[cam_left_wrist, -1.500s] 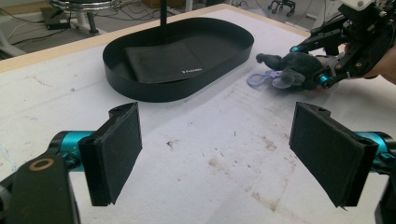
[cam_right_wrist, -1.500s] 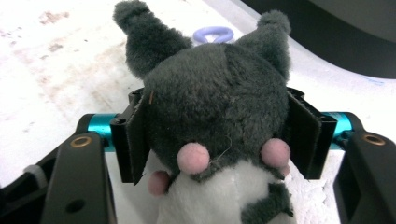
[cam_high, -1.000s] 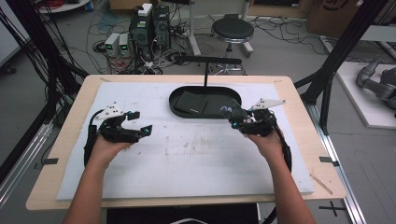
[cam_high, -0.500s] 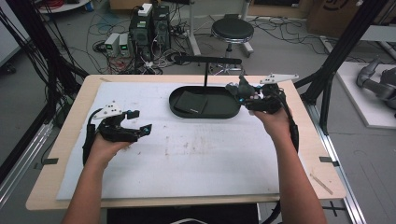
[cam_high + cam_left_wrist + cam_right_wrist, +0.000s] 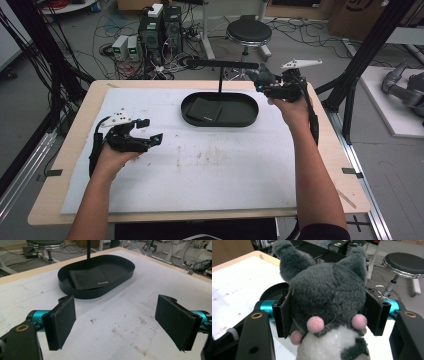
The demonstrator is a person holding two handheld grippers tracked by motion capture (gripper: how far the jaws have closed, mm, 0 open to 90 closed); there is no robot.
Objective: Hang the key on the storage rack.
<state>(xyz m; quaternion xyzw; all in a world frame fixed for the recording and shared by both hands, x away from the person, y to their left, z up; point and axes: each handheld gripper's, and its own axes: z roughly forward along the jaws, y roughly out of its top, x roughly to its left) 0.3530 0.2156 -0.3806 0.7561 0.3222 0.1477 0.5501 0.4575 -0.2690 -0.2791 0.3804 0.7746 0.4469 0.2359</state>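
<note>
A grey plush toy (image 5: 327,295) with pointed ears, pink dots and a white belly sits between the jaws of my right gripper (image 5: 332,312), which is shut on it. In the high view this gripper (image 5: 261,84) is held up in the air with the plush toy (image 5: 262,75), beyond the right end of the black oval tray (image 5: 252,107) and near the end of the stand's bar (image 5: 222,64). My left gripper (image 5: 151,130) rests low over the white mat at the left, open, with nothing between its pads (image 5: 63,320).
A flat black wallet-like piece (image 5: 90,278) lies in the tray (image 5: 82,293), also seen from above as a dark piece (image 5: 205,110). A thin post (image 5: 220,80) rises behind the tray. A stool (image 5: 248,32) and cables stand on the floor beyond the table.
My right gripper has risen from beside the tray and moved toward the table's far right with the plush toy in it. The left gripper has stayed put.
</note>
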